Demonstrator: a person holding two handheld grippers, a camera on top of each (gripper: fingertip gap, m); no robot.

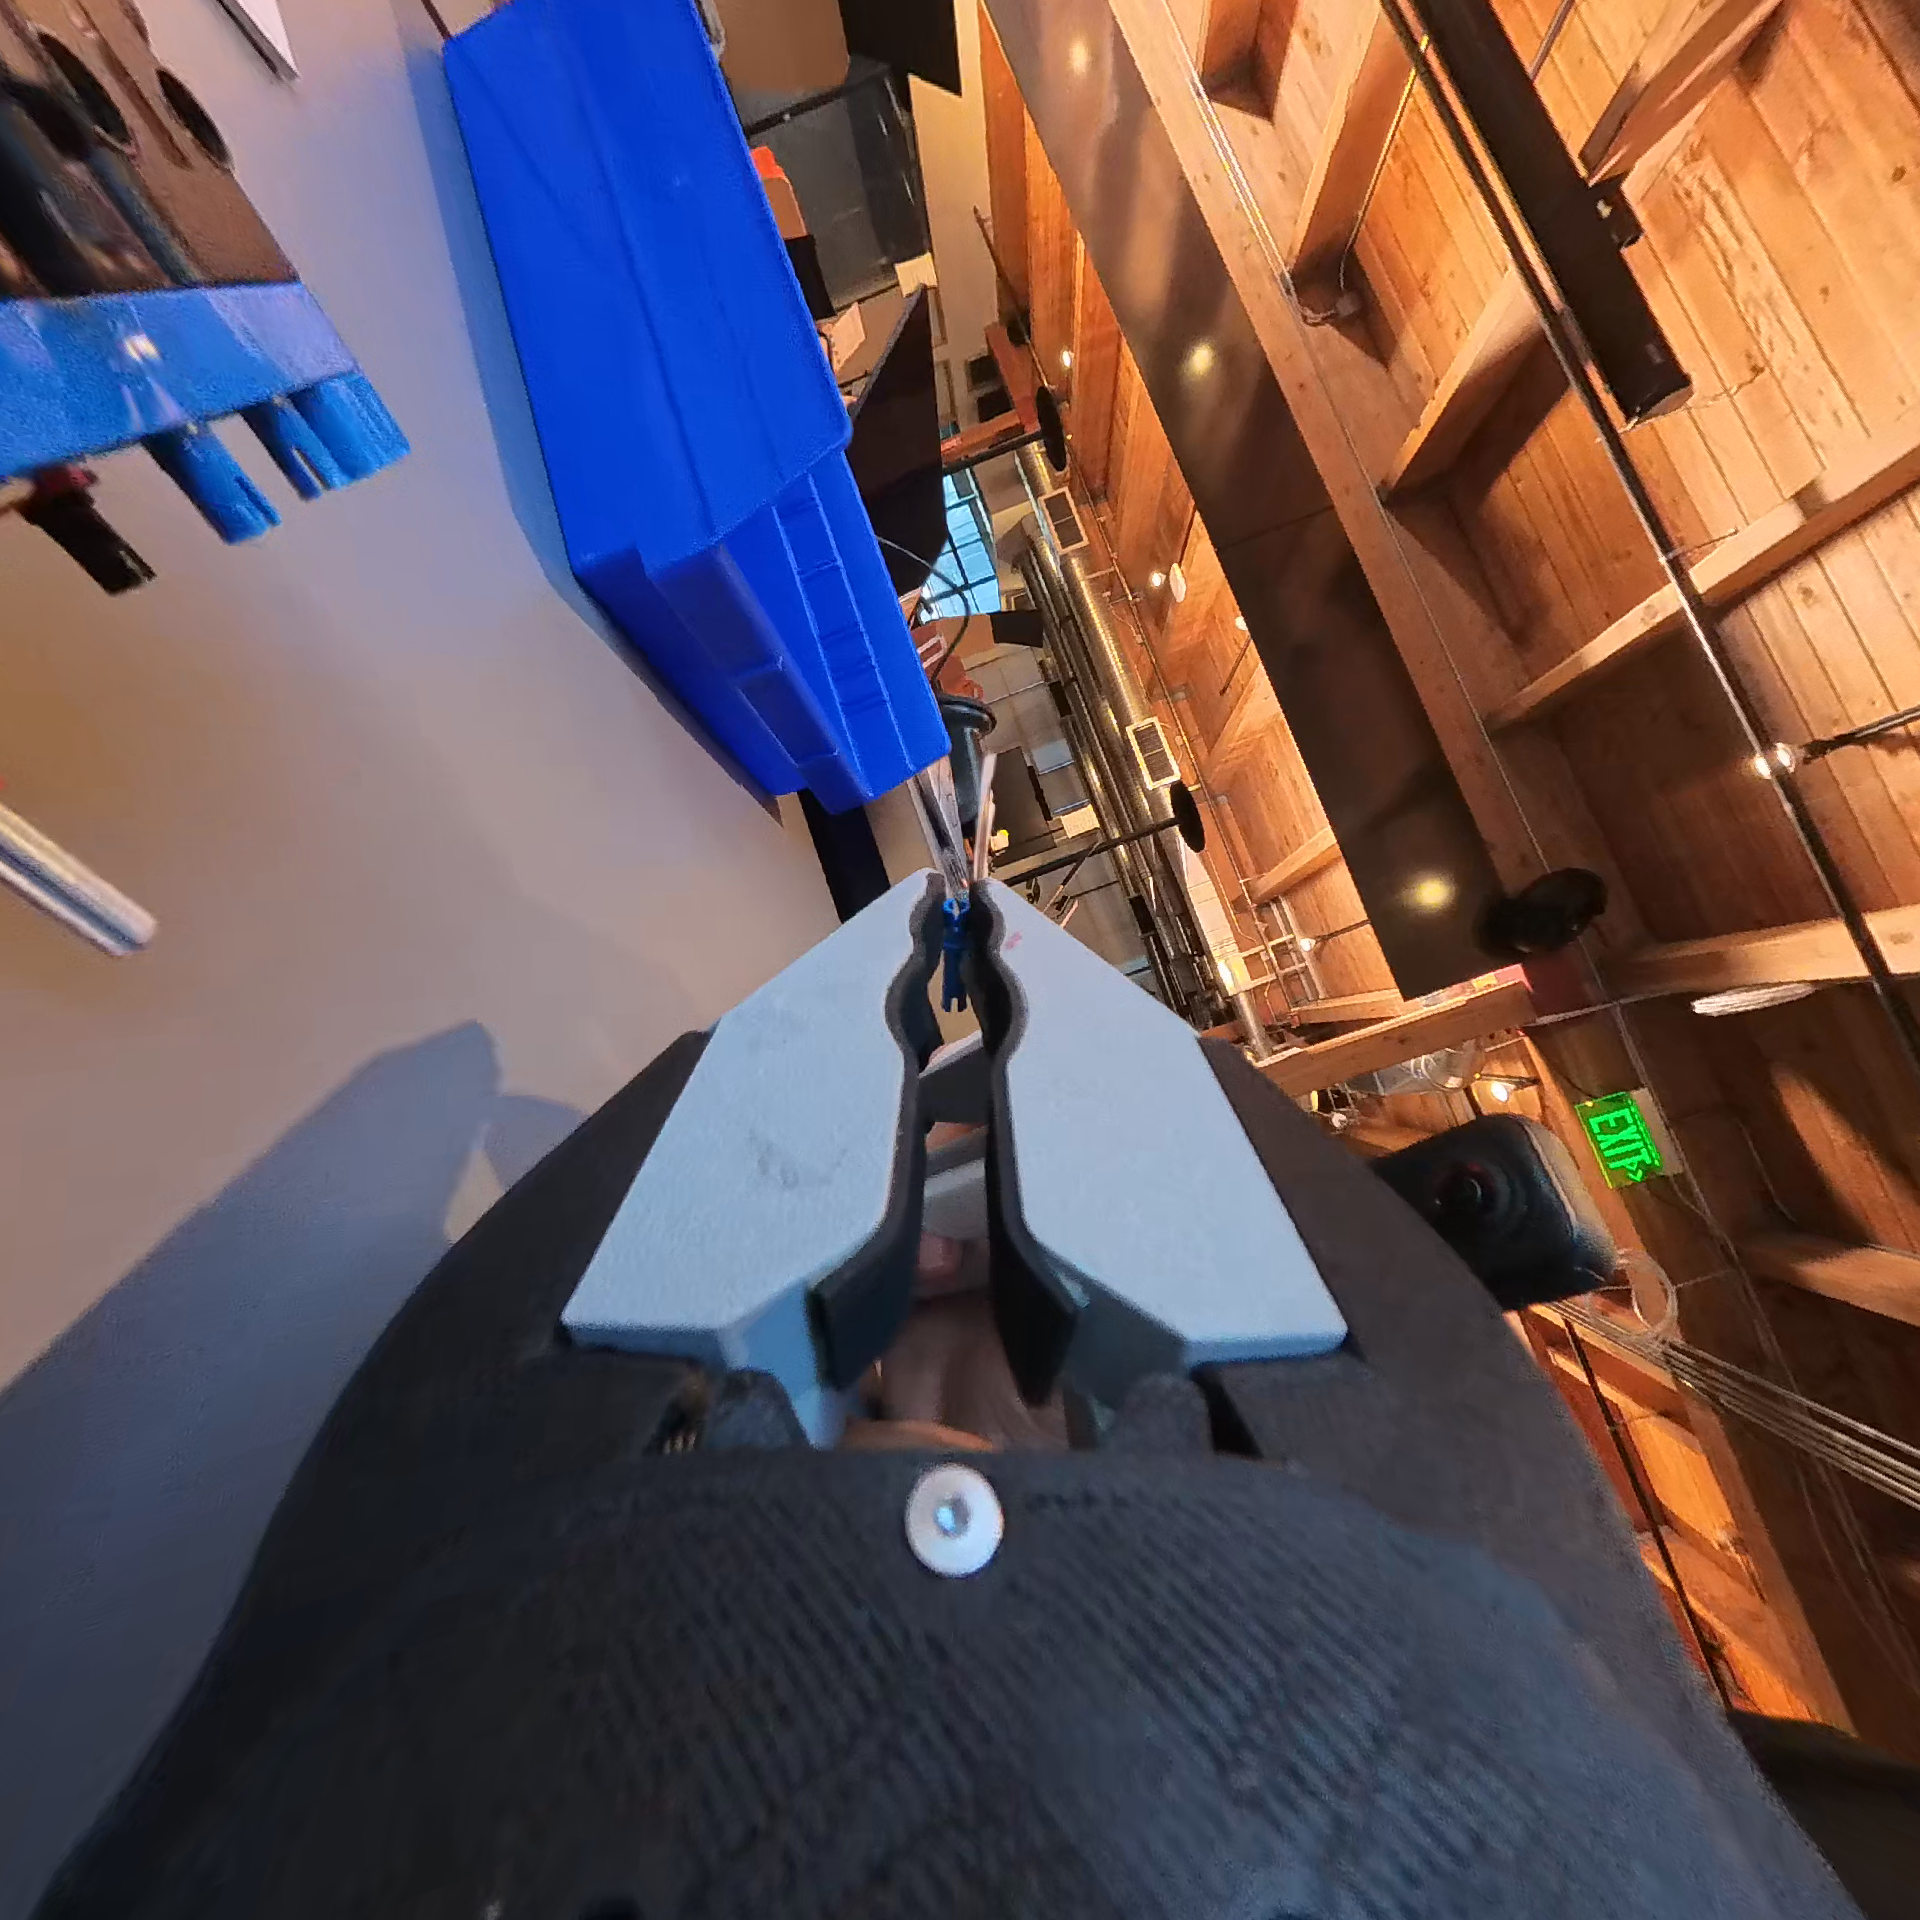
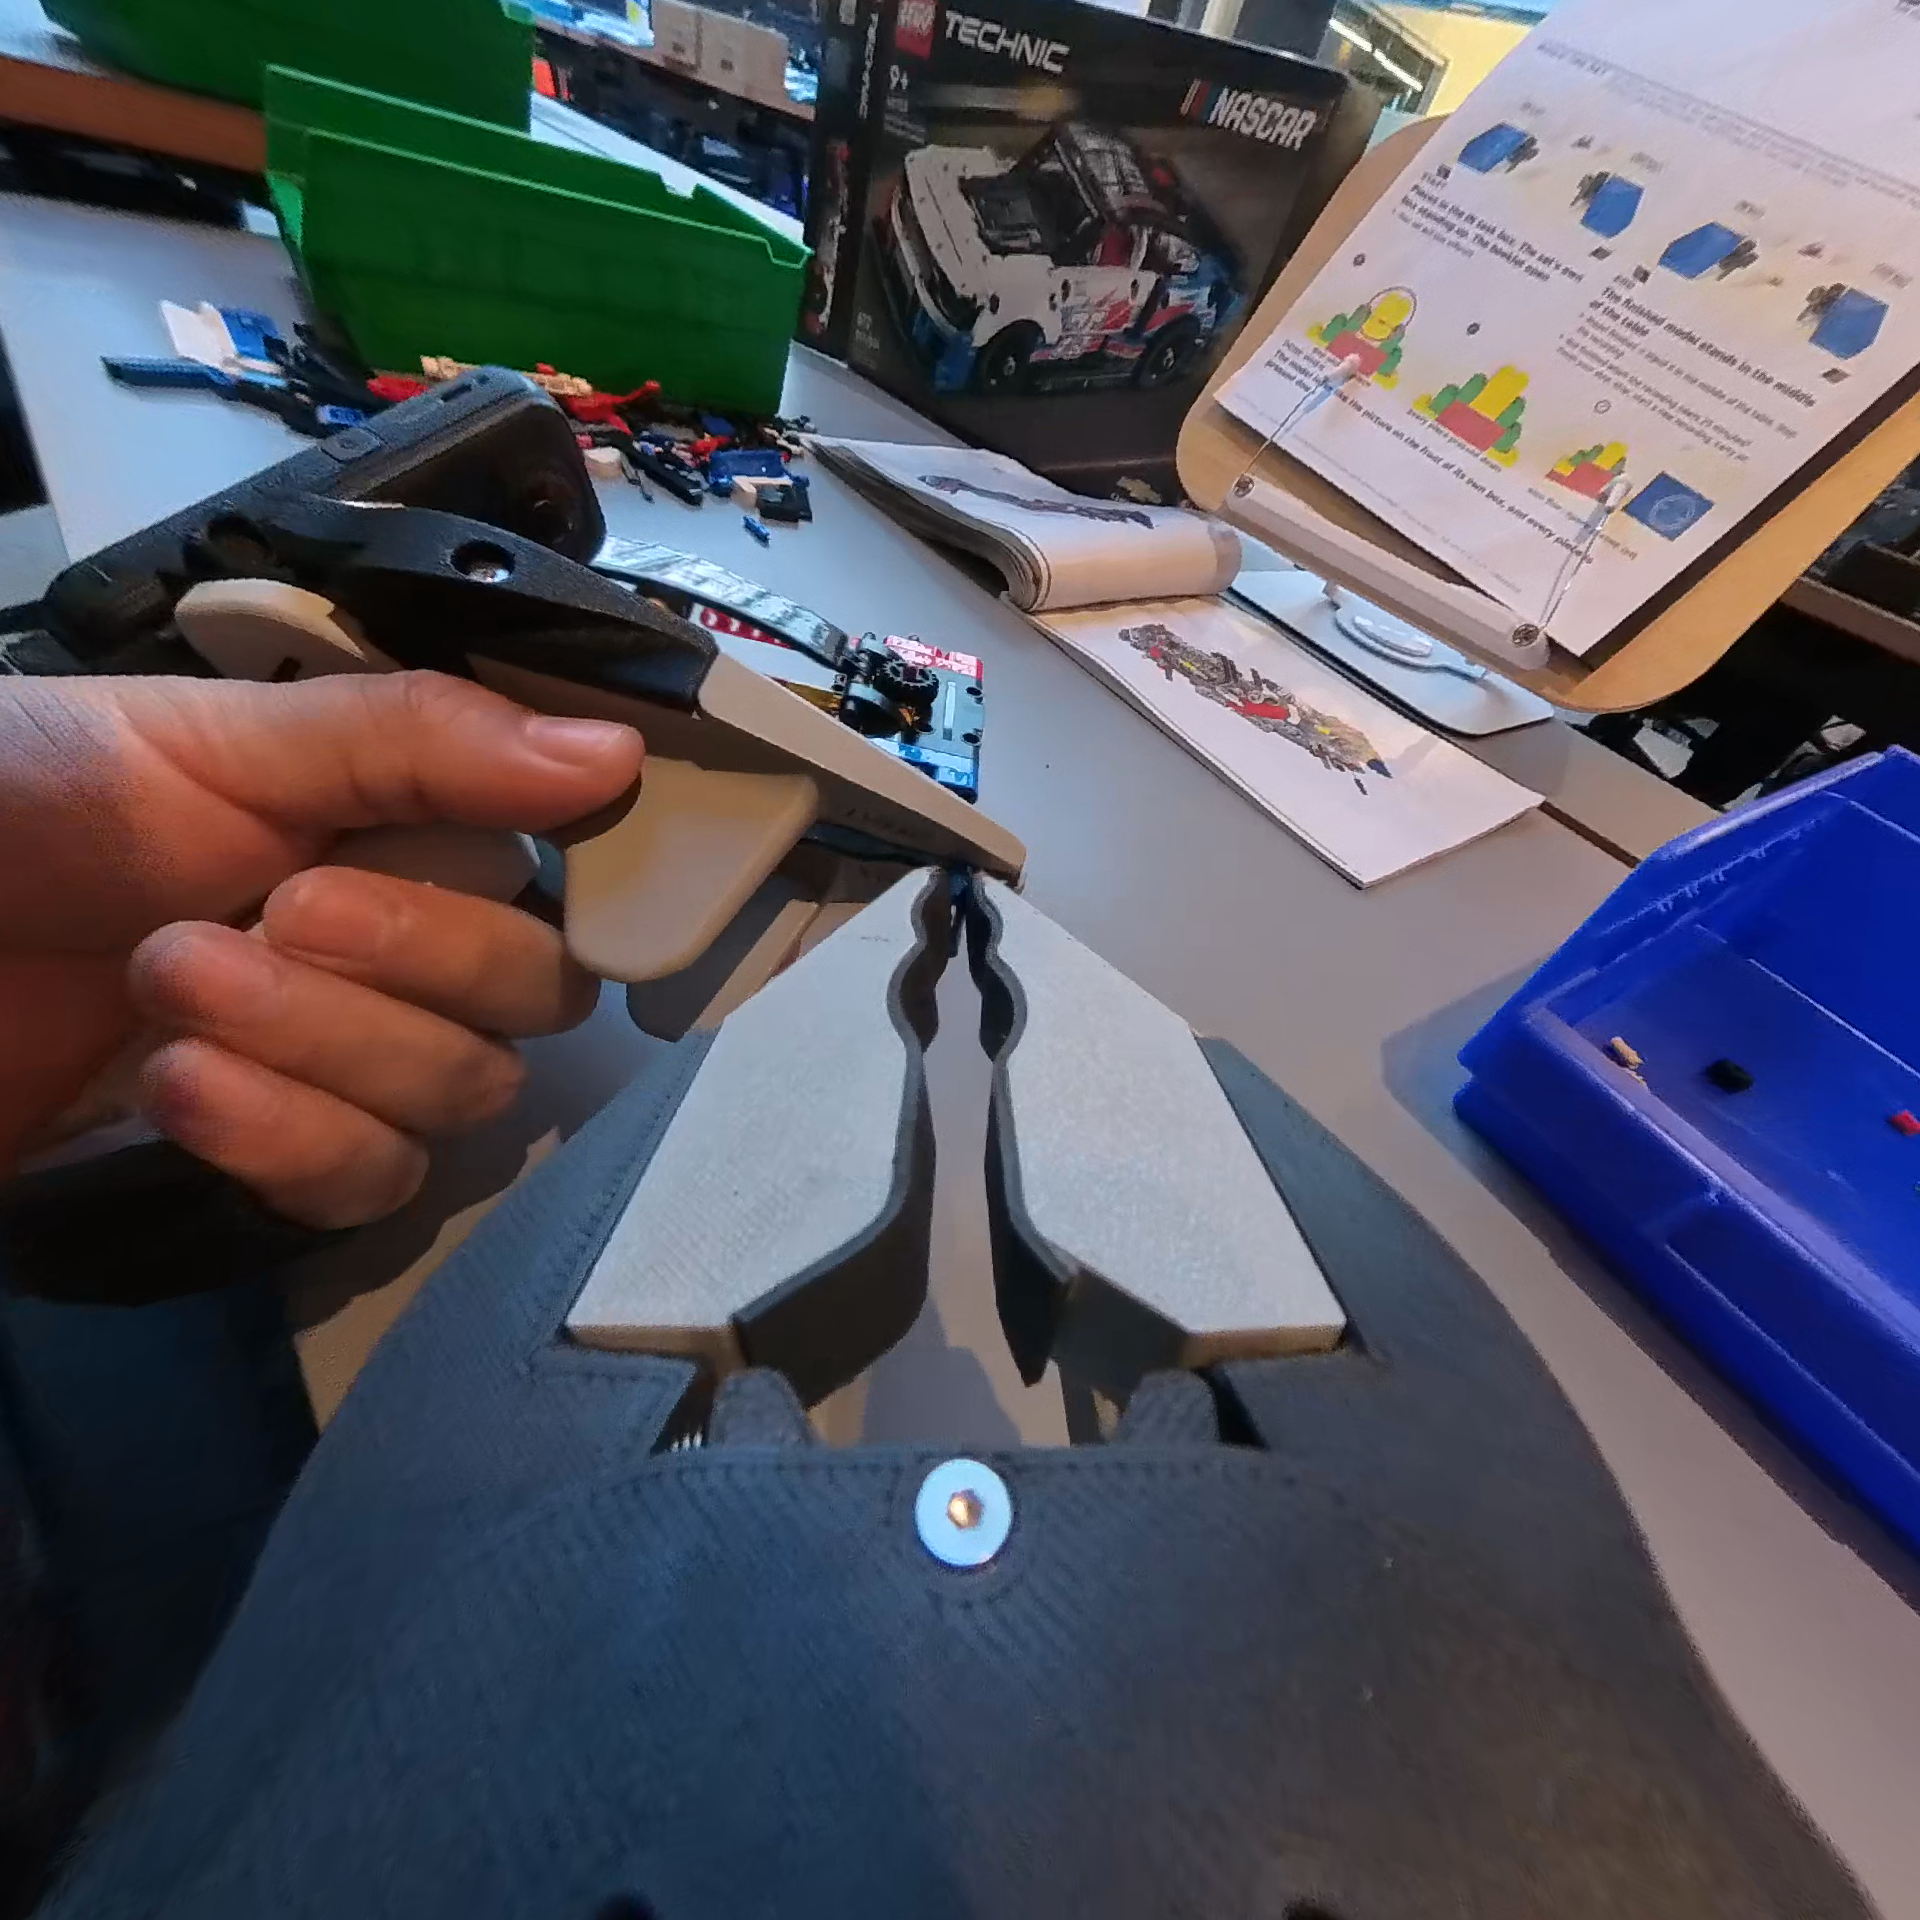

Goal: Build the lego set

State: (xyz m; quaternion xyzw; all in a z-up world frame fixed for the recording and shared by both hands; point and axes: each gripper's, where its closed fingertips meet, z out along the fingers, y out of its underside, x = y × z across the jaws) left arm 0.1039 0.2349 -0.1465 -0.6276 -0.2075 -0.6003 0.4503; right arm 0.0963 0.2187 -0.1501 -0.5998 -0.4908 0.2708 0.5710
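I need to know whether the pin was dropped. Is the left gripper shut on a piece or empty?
Shut on a piece: the left gripper has its fingertips pinched on a small blue pin.

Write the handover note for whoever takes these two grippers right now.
Left gripper: shut on a small blue pin.
Right gripper: tips closed, meeting the left's at that pin; who holds it from this side is unclear.
Part-built model sits on the table behind them; loose pieces by the green bin; booklet open.
Done: partial chassis. Left: fit the pin, continue.
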